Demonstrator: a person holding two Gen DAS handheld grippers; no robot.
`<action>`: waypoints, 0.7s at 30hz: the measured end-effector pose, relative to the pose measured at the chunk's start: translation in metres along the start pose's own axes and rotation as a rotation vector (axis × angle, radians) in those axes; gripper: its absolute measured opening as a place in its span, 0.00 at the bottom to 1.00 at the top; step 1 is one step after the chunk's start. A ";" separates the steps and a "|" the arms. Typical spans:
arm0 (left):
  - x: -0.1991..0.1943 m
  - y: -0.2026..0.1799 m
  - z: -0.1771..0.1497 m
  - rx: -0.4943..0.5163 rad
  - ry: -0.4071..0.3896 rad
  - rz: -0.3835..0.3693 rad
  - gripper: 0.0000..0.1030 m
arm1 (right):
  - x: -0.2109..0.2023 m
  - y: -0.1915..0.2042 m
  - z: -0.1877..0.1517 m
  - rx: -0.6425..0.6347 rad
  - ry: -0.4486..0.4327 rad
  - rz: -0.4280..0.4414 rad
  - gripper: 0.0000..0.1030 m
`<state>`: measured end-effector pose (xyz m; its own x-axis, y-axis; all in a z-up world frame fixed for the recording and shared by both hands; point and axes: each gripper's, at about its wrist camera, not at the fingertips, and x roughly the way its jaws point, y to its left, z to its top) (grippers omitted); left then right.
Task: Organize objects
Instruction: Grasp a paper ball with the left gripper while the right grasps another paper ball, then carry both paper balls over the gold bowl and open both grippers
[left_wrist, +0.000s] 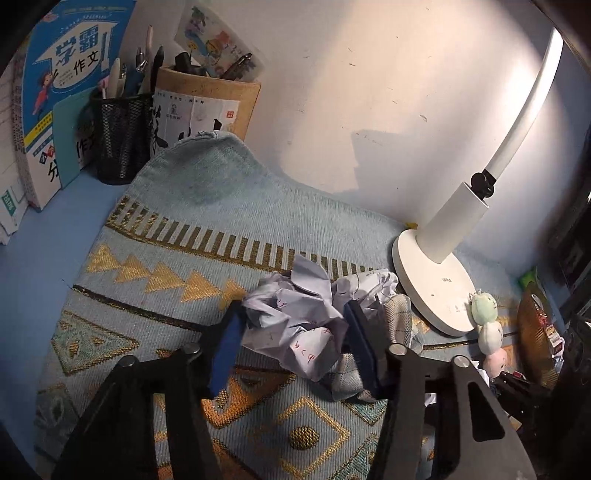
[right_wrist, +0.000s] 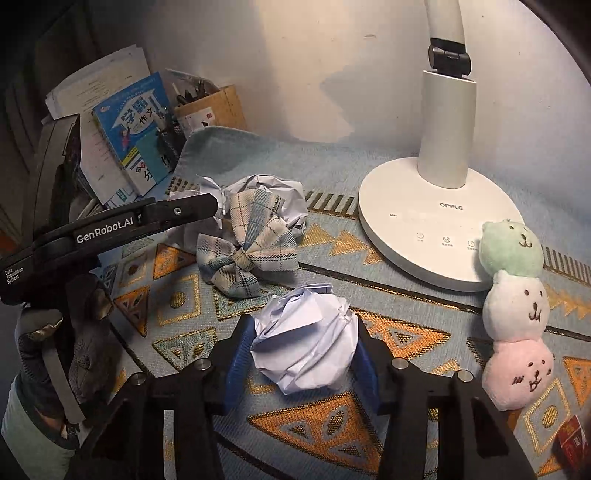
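Observation:
My left gripper (left_wrist: 293, 319) is shut on a crumpled sheet of written-on paper (left_wrist: 291, 325) lying on the patterned cloth (left_wrist: 184, 221); its blue pads press both sides. A second wad (left_wrist: 369, 284) lies just behind it, and a plaid bow (left_wrist: 400, 321) sits beyond the right finger. In the right wrist view my right gripper (right_wrist: 304, 332) is shut on a white paper ball (right_wrist: 306, 343) resting on the cloth (right_wrist: 406, 332). The bow (right_wrist: 245, 247) lies farther back, against more crumpled paper (right_wrist: 273, 192). The left gripper's black finger (right_wrist: 184, 210) reaches in there from the left.
A white desk lamp (right_wrist: 424, 221) stands at the back right, with a three-ball plush toy (right_wrist: 515, 314) beside its base. A mesh pen cup (left_wrist: 122, 136), a wooden pen holder (left_wrist: 207, 107) and books (left_wrist: 70, 74) line the back left. A red box (right_wrist: 572, 439) lies at the right edge.

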<state>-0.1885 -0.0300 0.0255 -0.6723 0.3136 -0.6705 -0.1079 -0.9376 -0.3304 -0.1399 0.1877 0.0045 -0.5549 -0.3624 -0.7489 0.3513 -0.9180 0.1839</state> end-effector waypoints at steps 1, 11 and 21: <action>-0.003 0.002 0.000 -0.015 0.000 0.002 0.48 | -0.003 0.000 -0.001 0.005 -0.006 0.005 0.48; -0.080 -0.020 -0.037 -0.006 -0.026 -0.037 0.46 | -0.099 0.005 -0.054 0.053 -0.074 0.086 0.48; -0.122 -0.159 -0.051 0.180 -0.038 -0.194 0.46 | -0.205 -0.053 -0.110 0.161 -0.164 -0.036 0.48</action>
<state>-0.0519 0.0888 0.1262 -0.6532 0.4874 -0.5795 -0.3639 -0.8732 -0.3242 0.0384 0.3282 0.0781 -0.6846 -0.3377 -0.6460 0.2112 -0.9401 0.2677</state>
